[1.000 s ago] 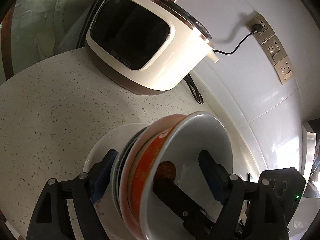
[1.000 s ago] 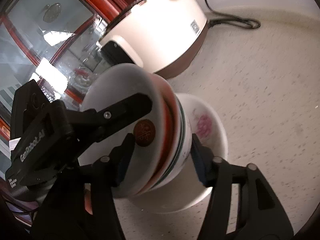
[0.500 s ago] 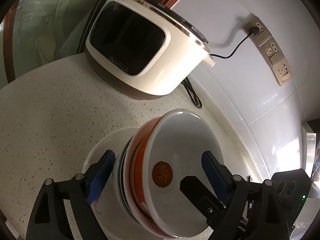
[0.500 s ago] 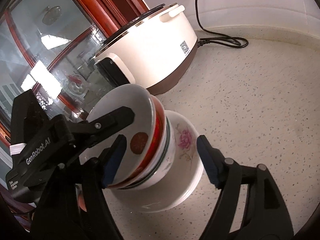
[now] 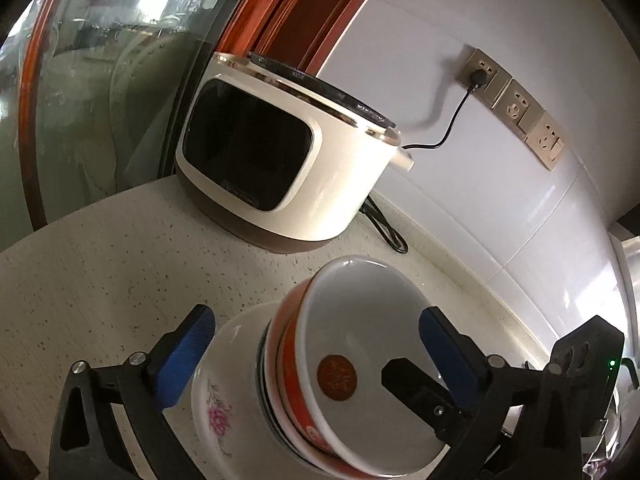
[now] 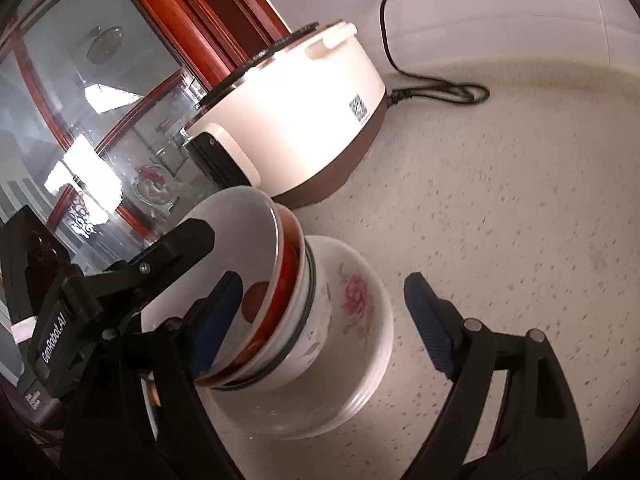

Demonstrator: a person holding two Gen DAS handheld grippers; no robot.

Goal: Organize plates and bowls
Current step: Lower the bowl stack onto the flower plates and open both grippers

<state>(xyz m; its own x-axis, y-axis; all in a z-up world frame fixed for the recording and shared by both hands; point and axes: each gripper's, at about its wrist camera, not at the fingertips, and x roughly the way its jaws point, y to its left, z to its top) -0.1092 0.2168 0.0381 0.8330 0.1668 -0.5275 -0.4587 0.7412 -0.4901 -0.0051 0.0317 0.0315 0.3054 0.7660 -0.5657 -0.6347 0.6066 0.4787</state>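
A stack of nested bowls (image 5: 340, 360) rests on the speckled counter: a white top bowl with a brown seal inside, a red-orange one under it, a green-rimmed one, and a large white bowl with a pink flower (image 5: 218, 416) at the bottom. The stack also shows in the right wrist view (image 6: 280, 300), with the flowered bowl (image 6: 352, 312) lowest. My left gripper (image 5: 316, 352) is open, its blue pads wide on either side of the stack. My right gripper (image 6: 320, 316) is open too, pads apart around the stack, not touching it.
A cream electric cooker (image 5: 280, 160) with a dark window stands behind the stack, also in the right wrist view (image 6: 296, 92); its black cord (image 6: 440, 90) runs to wall sockets (image 5: 516, 104). A wood-framed glass cabinet (image 6: 100, 100) stands at the left. Bare counter (image 6: 520, 180) lies right.
Both grippers have opened wider and drawn back from the bowl stack, which has stayed on the counter. Both views have pulled away and tilted up toward the cooker.
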